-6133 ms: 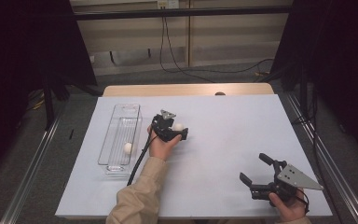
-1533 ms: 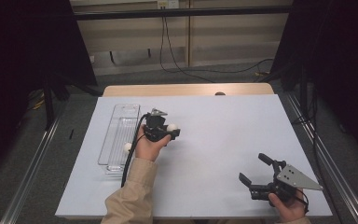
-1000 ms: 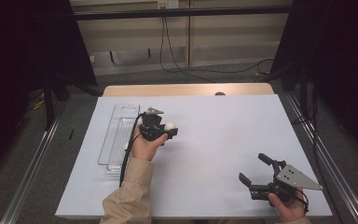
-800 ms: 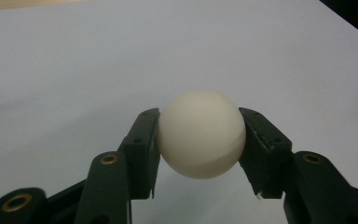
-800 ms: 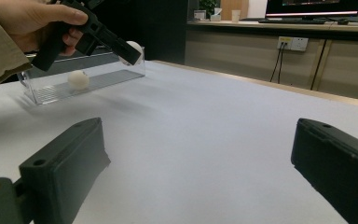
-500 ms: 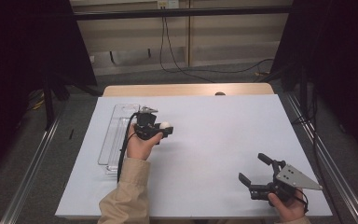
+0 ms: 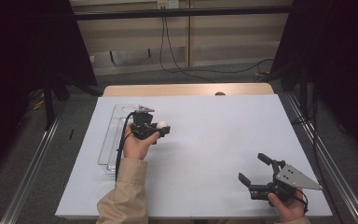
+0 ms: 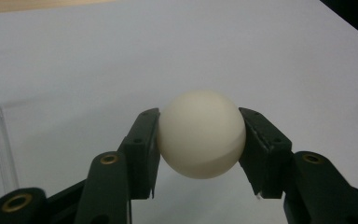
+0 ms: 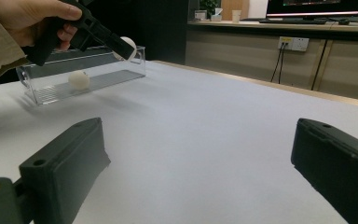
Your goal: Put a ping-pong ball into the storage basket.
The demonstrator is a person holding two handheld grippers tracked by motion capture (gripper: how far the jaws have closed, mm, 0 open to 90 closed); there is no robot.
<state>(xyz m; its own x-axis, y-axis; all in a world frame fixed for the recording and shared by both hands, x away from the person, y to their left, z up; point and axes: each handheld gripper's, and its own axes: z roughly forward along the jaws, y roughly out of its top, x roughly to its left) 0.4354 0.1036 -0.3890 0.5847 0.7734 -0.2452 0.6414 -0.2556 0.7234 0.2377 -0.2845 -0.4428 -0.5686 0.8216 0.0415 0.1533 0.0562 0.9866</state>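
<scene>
Between the left gripper's (image 7: 161, 130) jaws: one white ball (image 8: 200, 134), clenched; clear tray (image 7: 113, 140) just leftward, long axis running away. Right gripper (image 7: 258, 175): released, well apart.

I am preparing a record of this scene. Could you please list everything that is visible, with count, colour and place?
ball: one, white, held in the left claw, above the table.
ball: one, white, inside the tray.
tray: one, clear plastic, left part of the table.
table: one, white top.
cables: black, on the floor behind the table.
left claw: black, shut on a ball.
right claw: black, open, near right corner.
hands: two, in beige sleeves.
</scene>
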